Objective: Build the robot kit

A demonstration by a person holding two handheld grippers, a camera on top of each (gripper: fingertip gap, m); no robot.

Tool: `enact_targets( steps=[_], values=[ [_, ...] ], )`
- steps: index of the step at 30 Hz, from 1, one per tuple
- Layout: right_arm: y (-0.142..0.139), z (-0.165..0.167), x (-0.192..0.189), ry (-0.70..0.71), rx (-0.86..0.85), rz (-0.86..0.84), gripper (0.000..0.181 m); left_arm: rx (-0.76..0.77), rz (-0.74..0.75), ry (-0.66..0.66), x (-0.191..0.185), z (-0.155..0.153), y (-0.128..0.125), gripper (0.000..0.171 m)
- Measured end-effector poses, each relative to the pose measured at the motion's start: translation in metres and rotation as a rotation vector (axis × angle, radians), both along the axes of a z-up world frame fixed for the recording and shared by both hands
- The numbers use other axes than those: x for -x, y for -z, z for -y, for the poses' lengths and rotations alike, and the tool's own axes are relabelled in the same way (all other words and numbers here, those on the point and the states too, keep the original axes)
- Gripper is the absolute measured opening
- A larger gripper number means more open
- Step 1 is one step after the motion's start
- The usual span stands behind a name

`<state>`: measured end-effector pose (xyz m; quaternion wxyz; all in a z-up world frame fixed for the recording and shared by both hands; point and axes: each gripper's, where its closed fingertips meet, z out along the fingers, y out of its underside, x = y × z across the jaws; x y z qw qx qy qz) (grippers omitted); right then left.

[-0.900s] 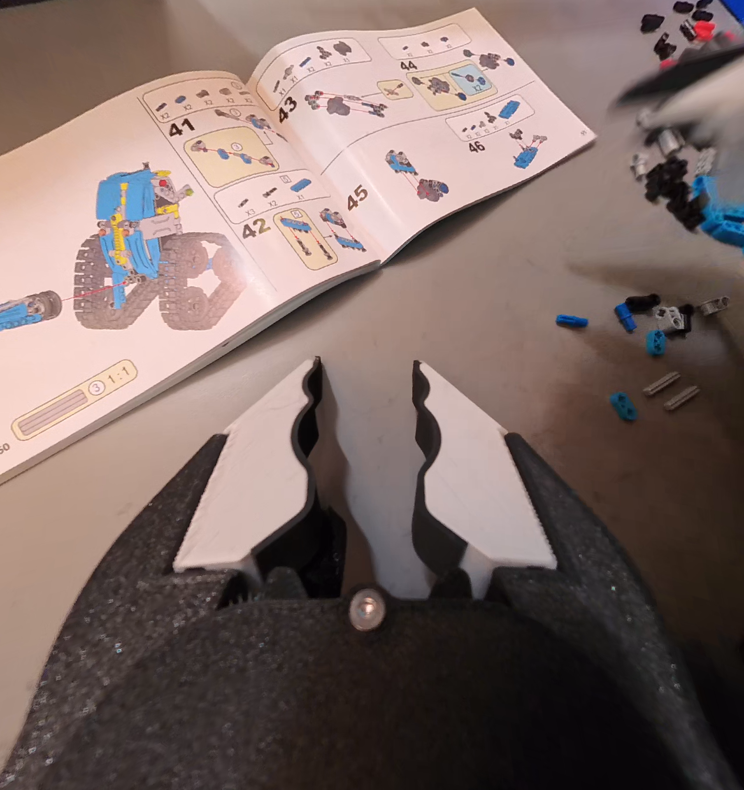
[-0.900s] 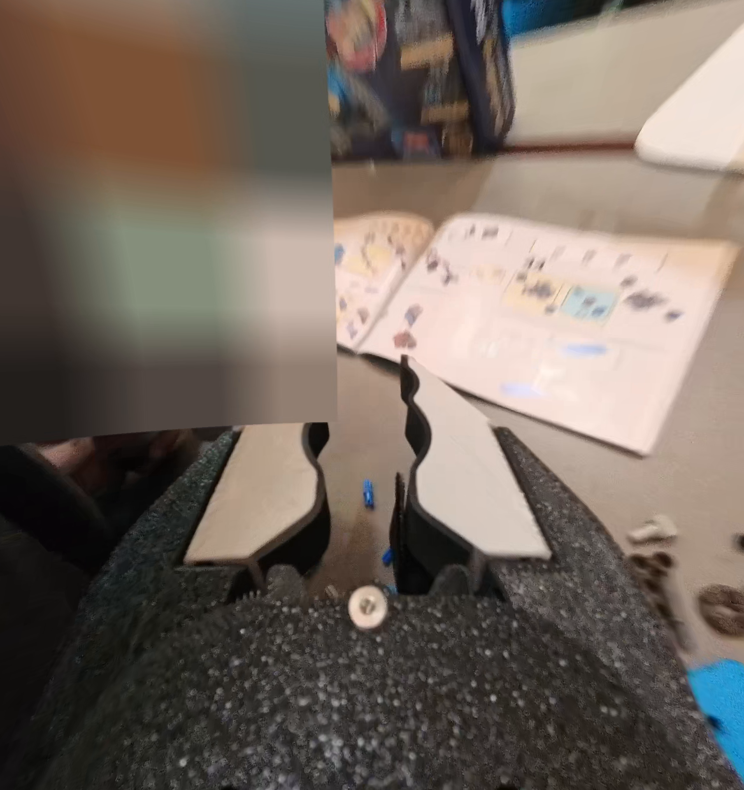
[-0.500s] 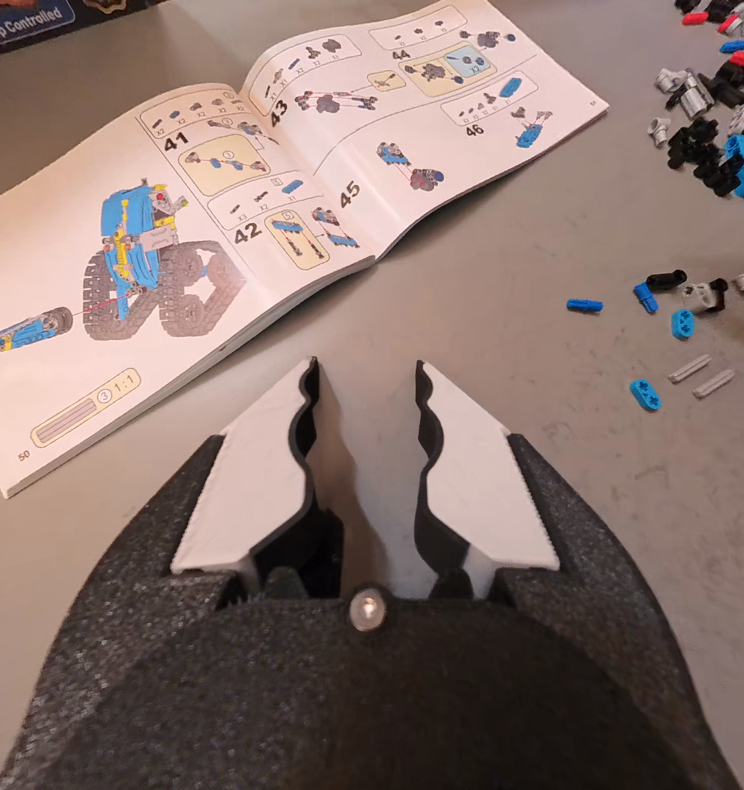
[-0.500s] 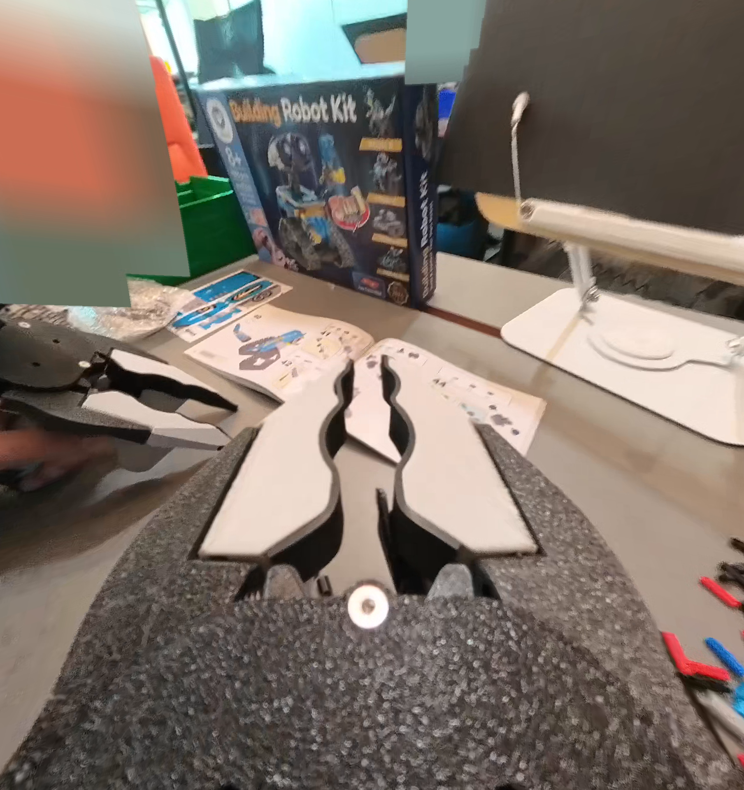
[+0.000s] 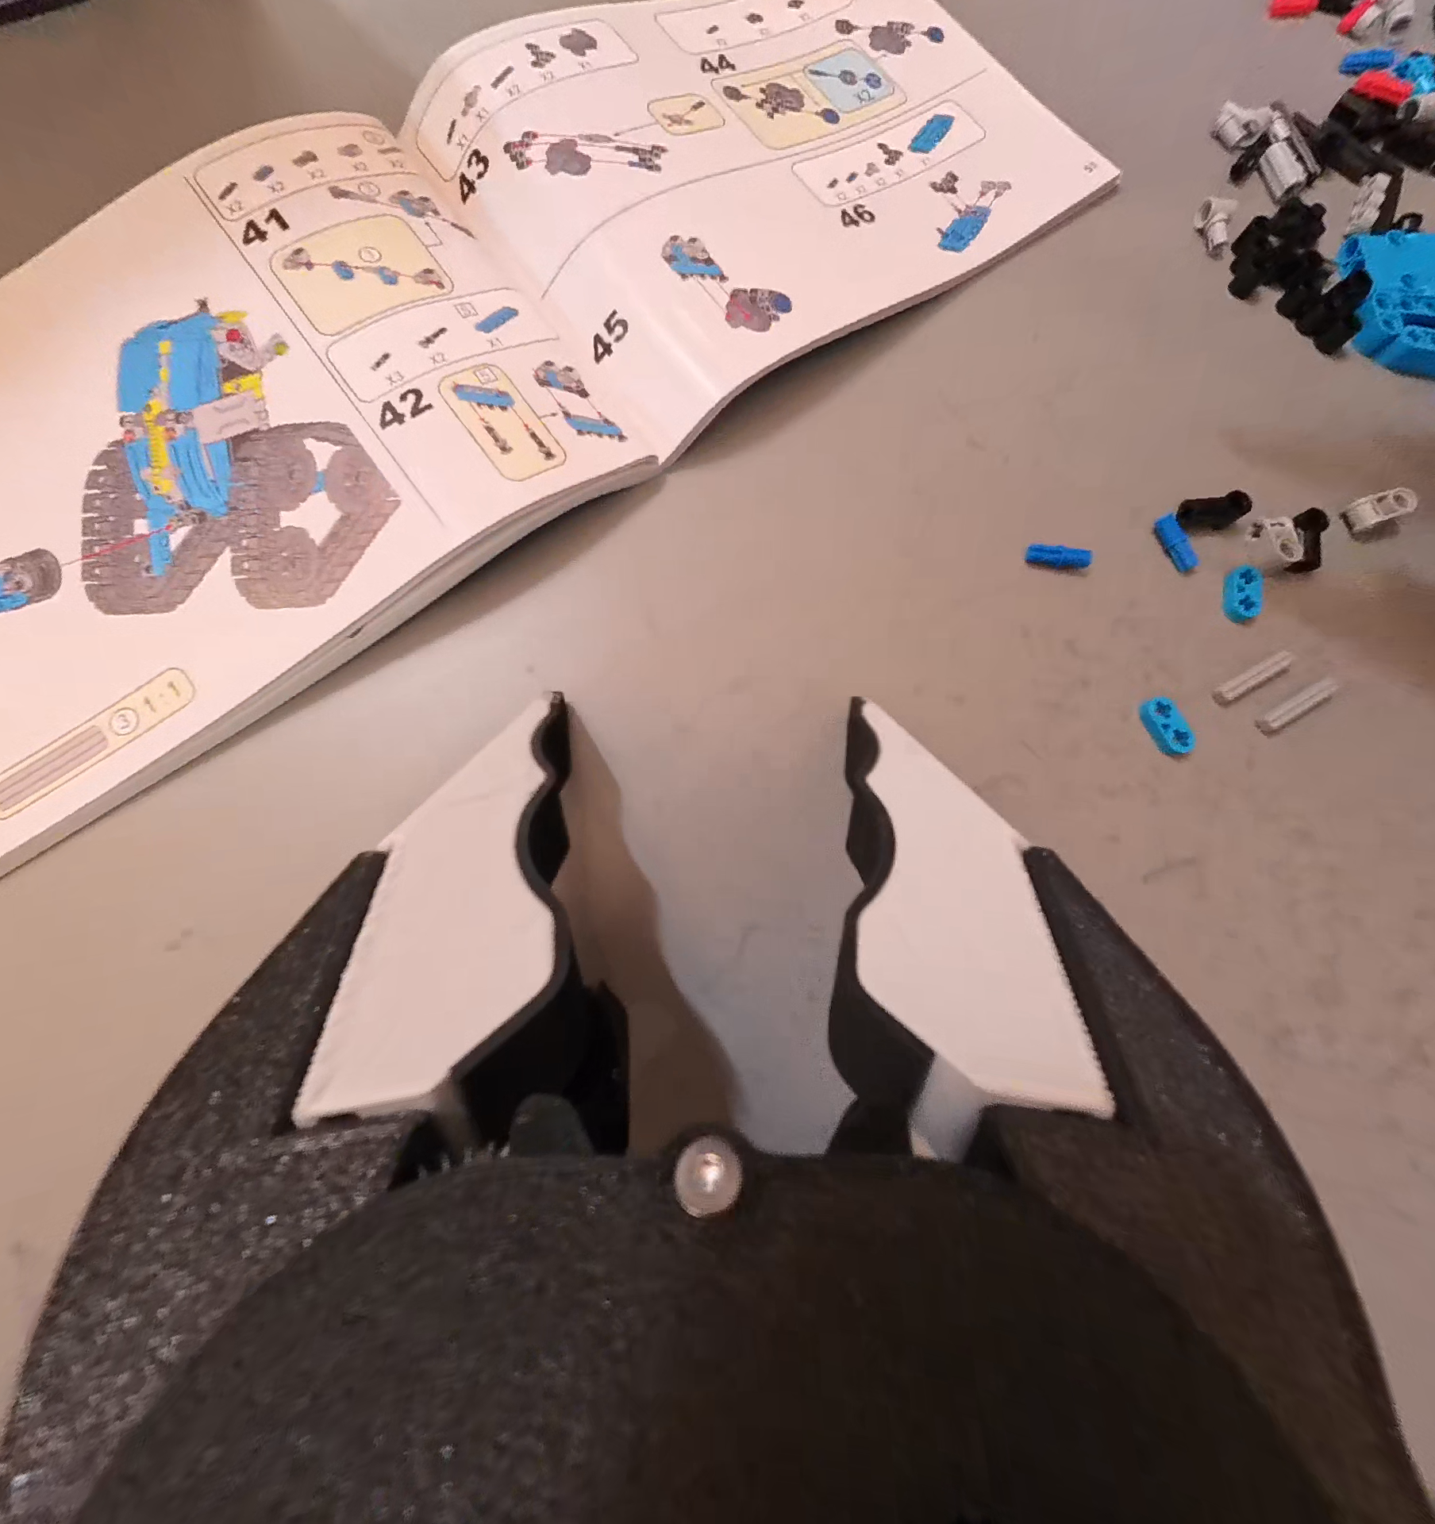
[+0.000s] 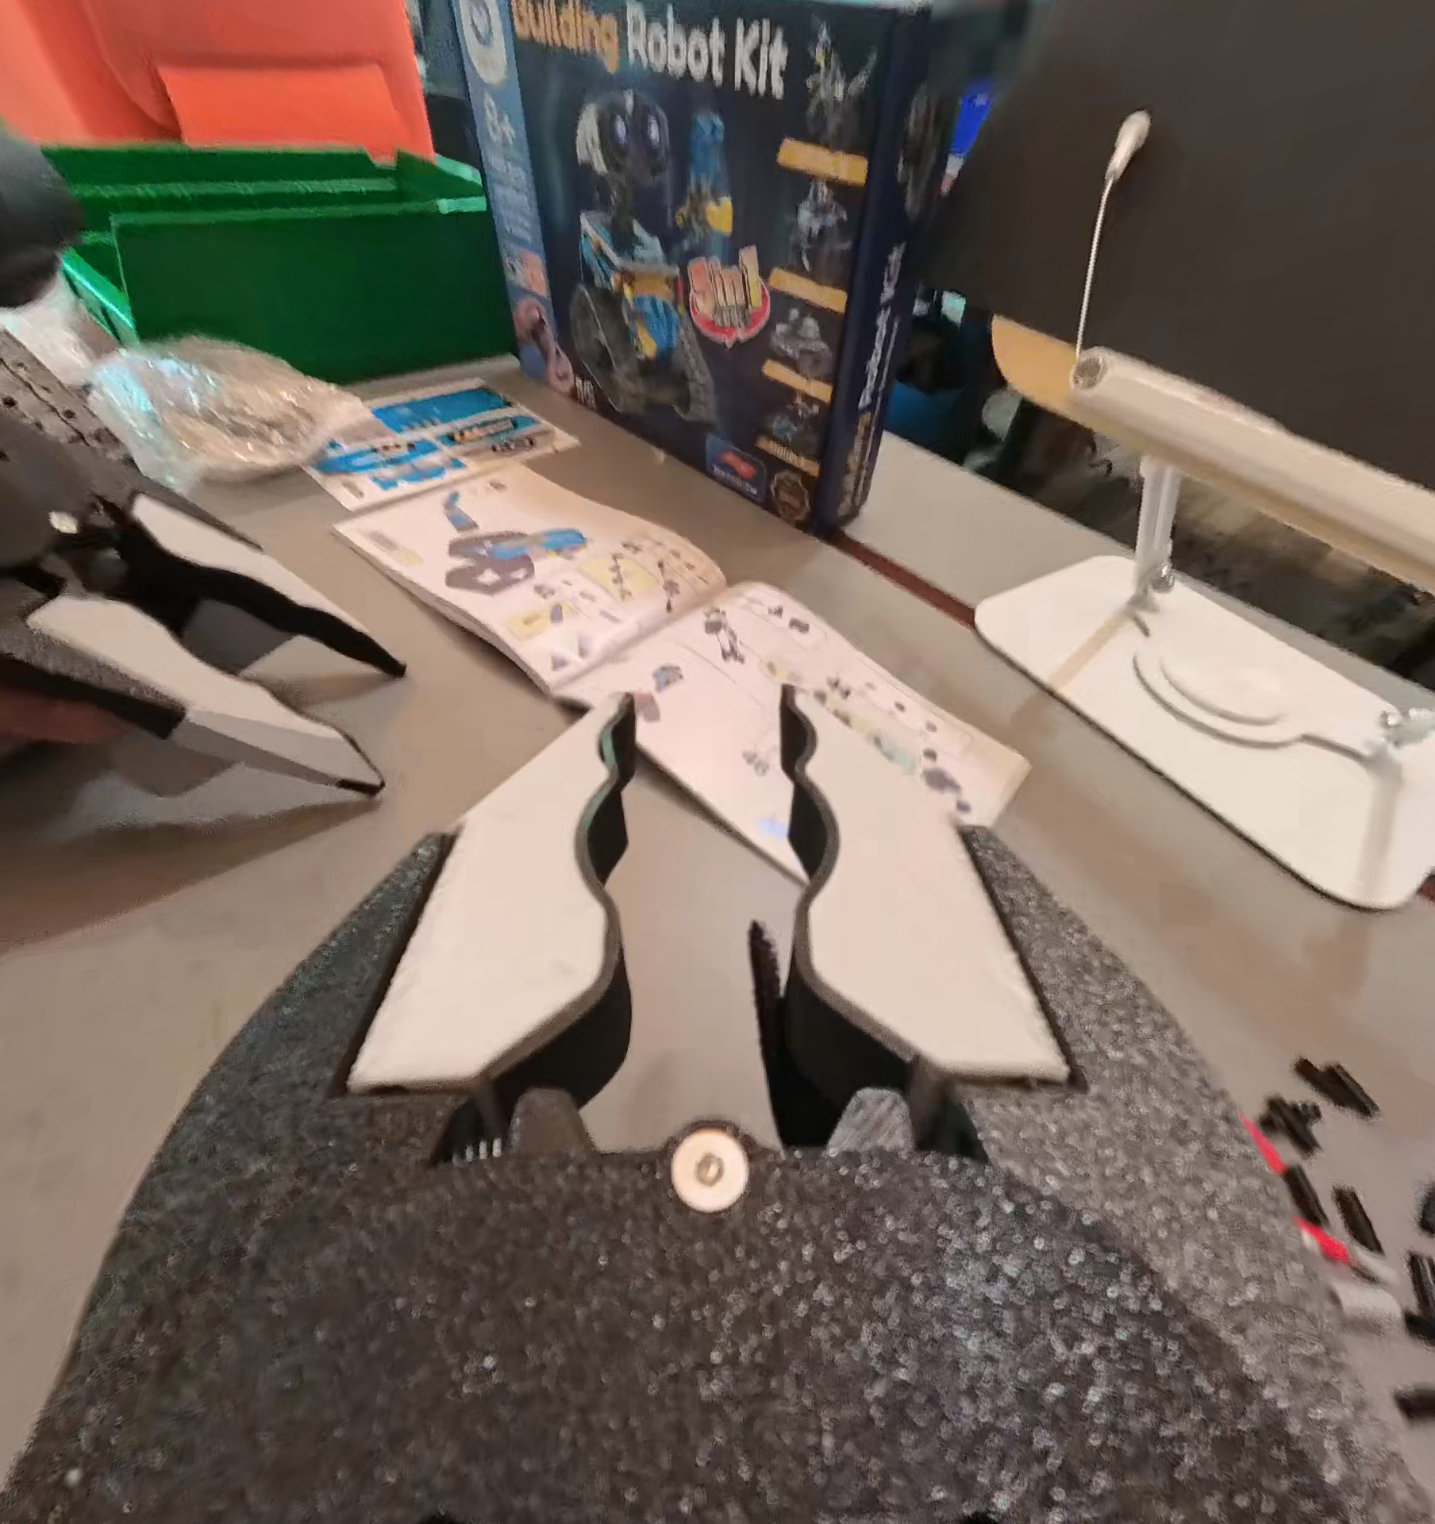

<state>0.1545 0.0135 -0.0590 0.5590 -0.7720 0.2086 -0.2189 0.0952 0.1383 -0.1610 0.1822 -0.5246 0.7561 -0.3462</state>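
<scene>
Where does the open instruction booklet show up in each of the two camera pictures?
Left wrist view: the booklet fills the upper left, lying open on the grey table ahead of the open left claw.
Right wrist view: the booklet lies mid-picture, just beyond the right claw.
Shared landmark: the left claw, seen again at the left edge of the right wrist view.

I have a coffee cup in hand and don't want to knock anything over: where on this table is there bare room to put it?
Bare table lies between the open booklet and the loose small parts, ahead of the open left gripper. More lies between the booklet and the white stand base. The right side, around the blue assembly, is crowded.
</scene>
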Motion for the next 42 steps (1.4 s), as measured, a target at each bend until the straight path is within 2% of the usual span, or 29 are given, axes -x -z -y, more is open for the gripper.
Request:
enact_targets(
  steps=[3, 5, 9, 11, 17, 24, 31, 37, 40, 42],
  values=[
    [0.01, 0.014, 0.015, 0.052, 0.085, -0.062, 0.035, 0.041, -0.017, 0.004, 0.0, 0.002, -0.002, 0.065],
    [0.019, 0.029, 0.024, 0.123, 0.131, -0.051, 0.037, 0.125, -0.035, 0.053, 0.004, 0.014, -0.007, 0.047],
    [0.056, 0.064, 0.042, 0.201, 0.335, -0.036, 0.037, 0.242, -0.007, 0.074, 0.002, 0.021, -0.022, 0.044],
    [0.064, 0.077, 0.047, 0.24, 0.374, -0.015, 0.036, 0.284, 0.03, 0.058, -0.001, 0.018, -0.032, 0.044],
    [0.05, 0.073, 0.051, 0.276, 0.307, 0.053, 0.022, 0.334, 0.035, 0.011, -0.008, 0.008, -0.037, 0.043],
    [0.064, 0.056, 0.049, 0.184, 0.297, -0.05, 0.019, 0.28, -0.013, 0.02, -0.008, 0.012, -0.022, 0.043],
    [0.056, 0.06, 0.047, 0.175, 0.172, -0.108, 0.018, 0.245, 0.027, 0.047, -0.01, 0.018, -0.022, 0.043],
    [0.055, 0.056, 0.049, 0.135, 0.132, -0.131, 0.02, 0.228, -0.004, 0.092, -0.005, 0.028, -0.015, 0.044],
    [0.047, 0.056, 0.051, 0.124, 0.084, -0.132, 0.026, 0.201, 0.029, 0.101, -0.004, 0.028, -0.019, 0.044],
    [0.04, 0.052, 0.065, 0.008, 0.095, -0.112, 0.054, 0.183, 0.051, 0.106, -0.003, 0.027, -0.024, 0.044]
  ],
)
